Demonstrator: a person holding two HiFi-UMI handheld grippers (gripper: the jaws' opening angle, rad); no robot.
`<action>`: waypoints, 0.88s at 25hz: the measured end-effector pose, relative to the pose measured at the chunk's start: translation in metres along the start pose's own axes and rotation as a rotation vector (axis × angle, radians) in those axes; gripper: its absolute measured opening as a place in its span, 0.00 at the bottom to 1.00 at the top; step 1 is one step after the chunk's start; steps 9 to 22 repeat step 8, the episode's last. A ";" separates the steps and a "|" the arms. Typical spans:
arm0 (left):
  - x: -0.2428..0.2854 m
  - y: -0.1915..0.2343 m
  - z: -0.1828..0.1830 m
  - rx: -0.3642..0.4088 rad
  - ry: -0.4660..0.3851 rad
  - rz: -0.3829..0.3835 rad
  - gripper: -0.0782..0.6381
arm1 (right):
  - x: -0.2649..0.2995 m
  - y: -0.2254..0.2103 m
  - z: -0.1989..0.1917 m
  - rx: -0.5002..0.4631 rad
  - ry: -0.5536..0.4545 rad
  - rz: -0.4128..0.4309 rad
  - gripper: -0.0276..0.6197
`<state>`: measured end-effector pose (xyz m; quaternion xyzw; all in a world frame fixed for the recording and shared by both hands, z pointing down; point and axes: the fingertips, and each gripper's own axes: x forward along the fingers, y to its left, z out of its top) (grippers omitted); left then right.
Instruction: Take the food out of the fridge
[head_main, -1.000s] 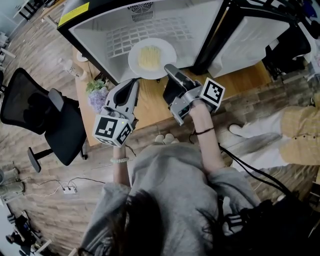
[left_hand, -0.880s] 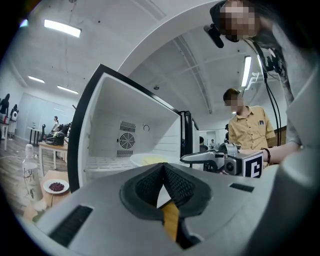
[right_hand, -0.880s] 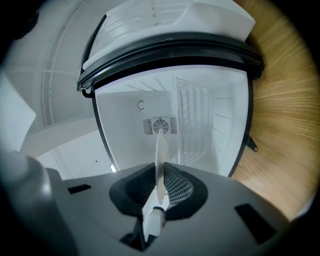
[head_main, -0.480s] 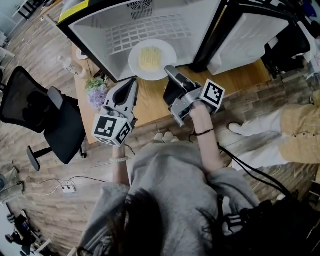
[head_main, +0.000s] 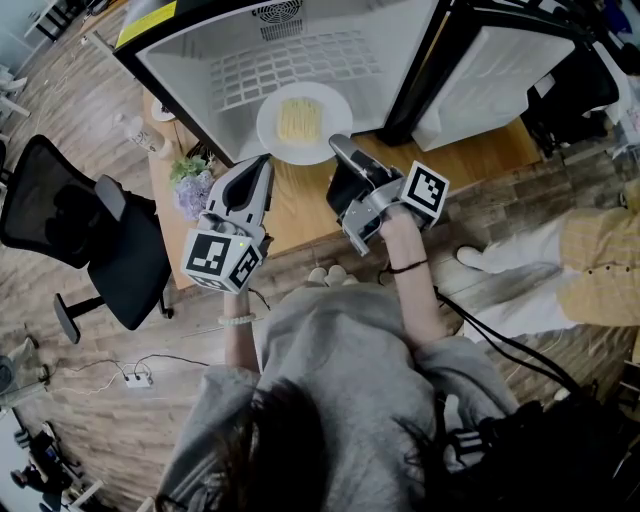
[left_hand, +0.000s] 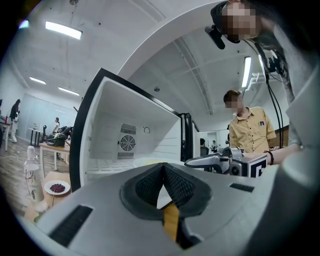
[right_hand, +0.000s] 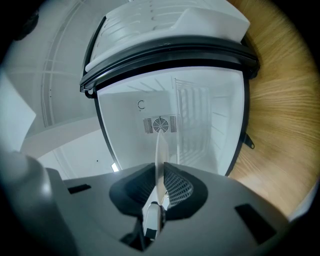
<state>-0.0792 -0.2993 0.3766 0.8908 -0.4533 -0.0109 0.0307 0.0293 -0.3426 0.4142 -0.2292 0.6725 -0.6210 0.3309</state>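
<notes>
A white plate (head_main: 303, 122) of pale yellow food (head_main: 299, 118) sits at the front edge of the open fridge (head_main: 240, 60), half out over the wooden table (head_main: 300, 210). My right gripper (head_main: 339, 143) is shut on the plate's near right rim. In the right gripper view the plate (right_hand: 160, 150) runs edge-on between the pads, with the fridge's white back wall and fan vent (right_hand: 160, 124) behind it. My left gripper (head_main: 264, 164) hovers just left of the plate, shut on nothing, with its pads (left_hand: 150, 186) meeting at the tip. From there the plate (left_hand: 145, 161) shows low in the fridge mouth.
The fridge door (head_main: 500, 70) stands open to the right. Purple flowers (head_main: 195, 190), a bottle (left_hand: 31, 175) and a small dish of dark berries (left_hand: 57, 187) are on the table's left part. A black office chair (head_main: 80, 235) stands further left, and a person in a yellow shirt (head_main: 600, 270) is at the right.
</notes>
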 end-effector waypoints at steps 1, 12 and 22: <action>0.000 0.000 0.000 0.000 0.000 0.000 0.12 | 0.000 0.000 0.000 0.001 0.000 0.000 0.12; 0.001 -0.001 -0.001 -0.005 0.001 0.003 0.12 | -0.003 -0.001 0.000 0.000 0.004 -0.003 0.12; 0.001 -0.001 -0.001 -0.005 0.001 0.003 0.12 | -0.003 -0.001 0.000 0.000 0.004 -0.003 0.12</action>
